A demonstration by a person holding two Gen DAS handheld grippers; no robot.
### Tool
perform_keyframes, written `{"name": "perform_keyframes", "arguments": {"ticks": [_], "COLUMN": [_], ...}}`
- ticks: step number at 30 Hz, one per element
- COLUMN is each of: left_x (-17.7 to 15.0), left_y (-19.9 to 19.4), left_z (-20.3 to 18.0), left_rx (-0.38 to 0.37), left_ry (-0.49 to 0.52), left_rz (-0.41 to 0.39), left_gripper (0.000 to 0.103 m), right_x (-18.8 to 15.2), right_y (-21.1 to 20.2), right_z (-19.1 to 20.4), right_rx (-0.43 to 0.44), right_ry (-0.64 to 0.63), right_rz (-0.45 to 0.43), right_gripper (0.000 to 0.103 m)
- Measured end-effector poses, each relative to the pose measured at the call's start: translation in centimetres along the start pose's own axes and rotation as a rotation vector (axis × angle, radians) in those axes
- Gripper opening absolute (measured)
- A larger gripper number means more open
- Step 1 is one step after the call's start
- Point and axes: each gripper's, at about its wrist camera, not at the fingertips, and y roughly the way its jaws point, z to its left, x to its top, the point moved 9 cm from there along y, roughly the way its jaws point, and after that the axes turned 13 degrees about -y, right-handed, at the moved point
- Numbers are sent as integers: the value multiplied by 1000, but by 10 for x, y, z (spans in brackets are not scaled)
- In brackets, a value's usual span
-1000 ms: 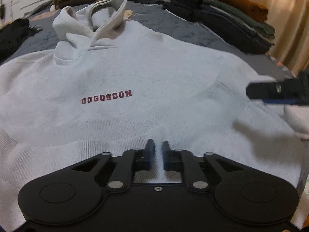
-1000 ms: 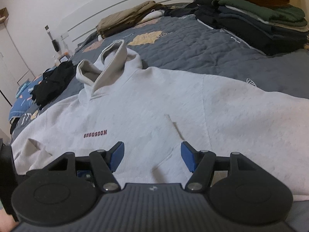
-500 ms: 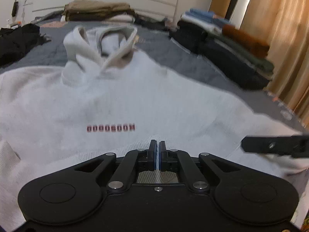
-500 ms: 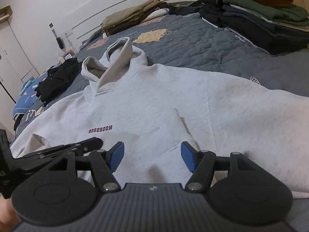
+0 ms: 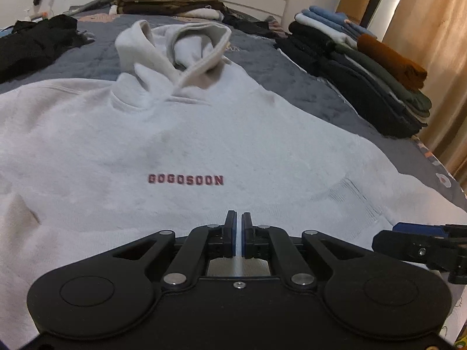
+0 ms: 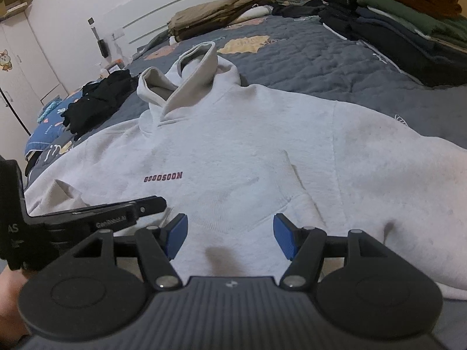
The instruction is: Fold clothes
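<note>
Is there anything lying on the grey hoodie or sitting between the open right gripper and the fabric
Nothing visible does. The right gripper hangs open directly over the grey hoodie, whose front is bare. The folded stack and black clothes lie off to the sides.

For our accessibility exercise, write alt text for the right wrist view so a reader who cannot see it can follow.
A light grey hoodie lies face up on a grey quilted bed, and the open right gripper hovers over its hem. The left gripper reaches in from the left; folded clothes are stacked behind.
</note>
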Motion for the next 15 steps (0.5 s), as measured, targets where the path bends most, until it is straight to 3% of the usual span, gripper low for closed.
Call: {"name": "perform_keyframes", "arguments": {"ticks": [3,8,15], "left_x": [2,2,9], "left_y": [-4,-13,-43], "left_z": [6,16,30], "left_rx": [10,36,31], "left_ry": [-7,-1,-14], "left_rz": [5,-3,-53], "left_gripper": [5,25,26], "right_x": [1,3,8], "right_y": [1,2,3], "right_z": [3,8,22], "right_rx": [5,16,42], "right_ry": [-2,-3,-3], "right_rz": [-2,-2,-11], "right_gripper": [64,64,64]}}
